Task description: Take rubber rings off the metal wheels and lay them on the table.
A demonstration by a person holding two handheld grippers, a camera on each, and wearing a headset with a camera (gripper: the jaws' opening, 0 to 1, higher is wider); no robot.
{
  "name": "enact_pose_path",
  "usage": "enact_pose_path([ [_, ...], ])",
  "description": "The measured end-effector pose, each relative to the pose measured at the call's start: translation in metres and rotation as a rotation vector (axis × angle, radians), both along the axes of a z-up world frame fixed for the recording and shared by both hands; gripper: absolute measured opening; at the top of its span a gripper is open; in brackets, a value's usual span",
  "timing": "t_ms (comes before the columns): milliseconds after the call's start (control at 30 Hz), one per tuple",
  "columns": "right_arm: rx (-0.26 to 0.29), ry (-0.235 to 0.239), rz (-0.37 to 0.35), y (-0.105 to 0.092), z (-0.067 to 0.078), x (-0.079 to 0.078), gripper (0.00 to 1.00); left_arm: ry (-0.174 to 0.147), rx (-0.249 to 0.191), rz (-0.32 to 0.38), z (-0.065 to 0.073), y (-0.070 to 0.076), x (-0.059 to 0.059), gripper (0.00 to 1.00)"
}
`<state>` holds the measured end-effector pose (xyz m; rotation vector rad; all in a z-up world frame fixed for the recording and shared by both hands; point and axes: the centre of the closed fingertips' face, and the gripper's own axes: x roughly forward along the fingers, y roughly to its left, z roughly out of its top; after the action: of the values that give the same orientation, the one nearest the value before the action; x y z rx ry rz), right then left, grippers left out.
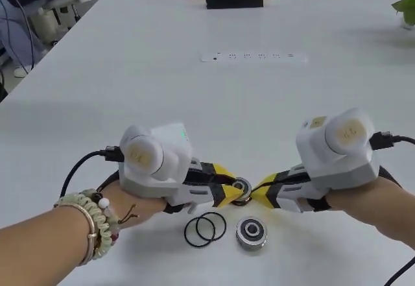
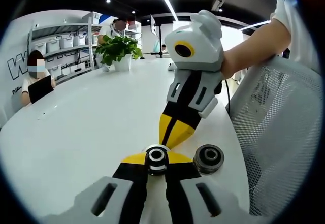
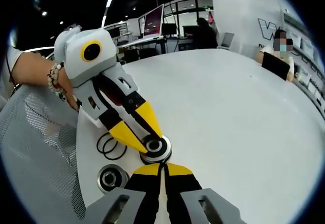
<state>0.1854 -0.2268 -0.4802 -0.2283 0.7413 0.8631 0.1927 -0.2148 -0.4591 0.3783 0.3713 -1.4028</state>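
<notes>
Nearest the person, two thin black rubber rings (image 1: 205, 228) lie flat and overlapping on the smooth white desk (image 1: 194, 104). Just to their right a second wheel (image 1: 251, 232) lies on its side: a round metal disc with a dark band around its rim and a bright hub.

Just beyond them the two grippers meet tip to tip over the wheel (image 1: 242, 187), which sits between their yellow fingertips. It is round and silvery, with a dark inner band and a small centre hole. The left gripper (image 1: 228, 192), a white and grey plastic body with black jaws, is held by a hand wearing beaded bracelets. Its jaws are clamped on the wheel, one yellow tip on each side, as its own view shows. The right gripper (image 1: 260, 187) has its jaws pressed together into a single point. That point touches the wheel's rim on the side facing away from the left gripper. Whether it pinches a ring there cannot be told.

Farther off, a flat socket strip (image 1: 253, 56) is set into the desk. A leafy plant (image 1: 408, 7) stands at the far right edge.
</notes>
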Motion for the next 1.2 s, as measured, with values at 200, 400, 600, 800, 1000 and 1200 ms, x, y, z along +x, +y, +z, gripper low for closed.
enact_pose_path([
  [200,-0.027,-0.039,-0.019,-0.003,0.004,0.005,0.0,-0.002,0.003,0.006,0.0,0.0,0.001,0.07],
  [400,0.011,-0.01,-0.055,-0.004,0.006,0.007,0.0,-0.001,0.003,0.008,0.0,0.0,0.001,0.07],
  [600,0.159,0.097,-0.183,-0.005,0.01,0.009,0.0,-0.001,0.004,0.008,0.0,0.0,0.001,0.07],
  [800,0.239,0.173,-0.228,-0.004,0.015,0.008,0.0,-0.001,0.004,0.003,0.0,0.0,0.001,0.07],
  [1000,0.257,0.209,-0.25,-0.001,0.016,0.006,0.0,-0.002,0.005,-0.002,0.0,-0.001,0.0,0.07],
  [1200,0.288,0.243,-0.275,0.002,0.019,0.003,0.0,-0.002,0.006,-0.003,0.001,-0.002,0.0,0.07],
])
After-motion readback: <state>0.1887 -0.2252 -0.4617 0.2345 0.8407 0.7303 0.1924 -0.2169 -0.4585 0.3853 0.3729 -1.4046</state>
